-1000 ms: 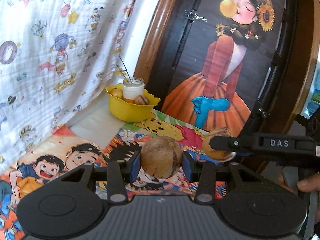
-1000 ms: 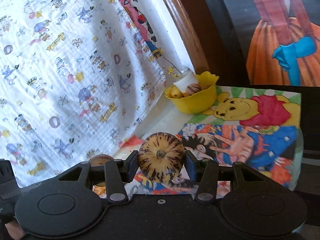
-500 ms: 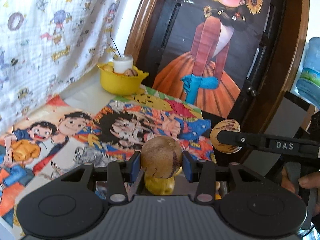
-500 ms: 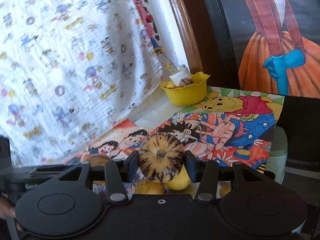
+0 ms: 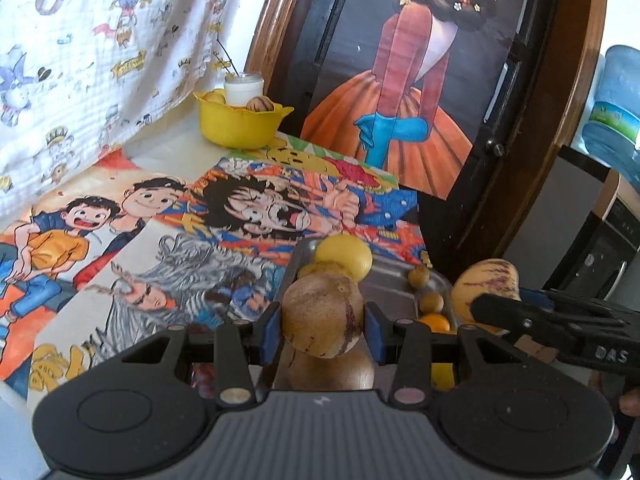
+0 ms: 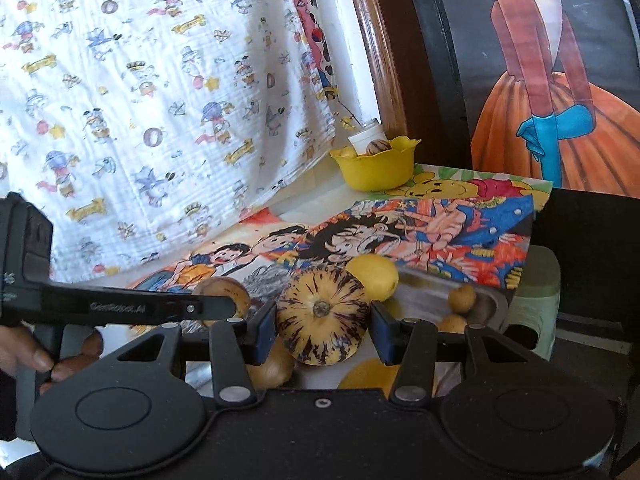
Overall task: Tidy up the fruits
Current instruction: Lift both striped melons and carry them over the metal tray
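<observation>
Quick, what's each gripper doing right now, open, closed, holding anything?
Left gripper: closed on a round, tan-brown fruit with faint purple streaks.
Right gripper: closed on a round yellow fruit with dark purple stripes.

Black hand-held gripper point(image 5: 323, 322) bodies; blue pads point(image 5: 272, 326); silver pivot screws; white "DAS" lettering

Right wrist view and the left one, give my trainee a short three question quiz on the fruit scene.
1. True or false: the left gripper holds nothing.
2. What stands in the yellow bowl beside the fruit? A) white jar B) spoon C) cup lid only
3. What marks the fruit in the right gripper?

Key: 1. False, it grips a brown round fruit. 2. A, the white jar. 3. The striped fruit is yellow with dark purple streaks.
</observation>
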### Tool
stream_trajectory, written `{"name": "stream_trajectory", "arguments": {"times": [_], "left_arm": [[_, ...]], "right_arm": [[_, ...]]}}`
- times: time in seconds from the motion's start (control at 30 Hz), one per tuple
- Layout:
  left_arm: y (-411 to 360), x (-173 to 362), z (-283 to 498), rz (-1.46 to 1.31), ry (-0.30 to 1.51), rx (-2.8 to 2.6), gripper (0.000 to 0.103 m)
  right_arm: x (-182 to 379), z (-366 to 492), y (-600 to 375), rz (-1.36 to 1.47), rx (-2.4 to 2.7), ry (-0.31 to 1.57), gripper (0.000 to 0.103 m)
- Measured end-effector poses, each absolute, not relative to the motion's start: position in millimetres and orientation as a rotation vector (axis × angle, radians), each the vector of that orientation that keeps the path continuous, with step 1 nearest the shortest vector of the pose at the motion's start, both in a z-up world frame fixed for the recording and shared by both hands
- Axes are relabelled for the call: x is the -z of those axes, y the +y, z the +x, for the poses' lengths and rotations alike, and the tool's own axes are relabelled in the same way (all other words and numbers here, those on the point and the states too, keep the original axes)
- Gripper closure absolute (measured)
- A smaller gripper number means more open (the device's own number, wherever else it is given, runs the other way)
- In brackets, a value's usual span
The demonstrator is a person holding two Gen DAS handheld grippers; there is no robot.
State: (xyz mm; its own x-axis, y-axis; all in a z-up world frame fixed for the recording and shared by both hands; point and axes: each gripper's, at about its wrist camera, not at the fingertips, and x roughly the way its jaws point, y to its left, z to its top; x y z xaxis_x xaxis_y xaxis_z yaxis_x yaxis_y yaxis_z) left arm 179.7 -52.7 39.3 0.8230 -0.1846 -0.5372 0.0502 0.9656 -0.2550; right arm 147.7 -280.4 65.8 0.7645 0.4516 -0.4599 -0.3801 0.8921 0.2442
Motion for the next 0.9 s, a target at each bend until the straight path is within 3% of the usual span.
{"name": "stream_trajectory", "arguments": {"times": [0.9], "left_arm": [[-47.9, -16.5, 140.2, -0.244, 0.629, 0.128, 0.056]], "right_arm": [[-34.8, 83.5, -265.0, 0.217, -0.347, 0.550, 0.053]]}}
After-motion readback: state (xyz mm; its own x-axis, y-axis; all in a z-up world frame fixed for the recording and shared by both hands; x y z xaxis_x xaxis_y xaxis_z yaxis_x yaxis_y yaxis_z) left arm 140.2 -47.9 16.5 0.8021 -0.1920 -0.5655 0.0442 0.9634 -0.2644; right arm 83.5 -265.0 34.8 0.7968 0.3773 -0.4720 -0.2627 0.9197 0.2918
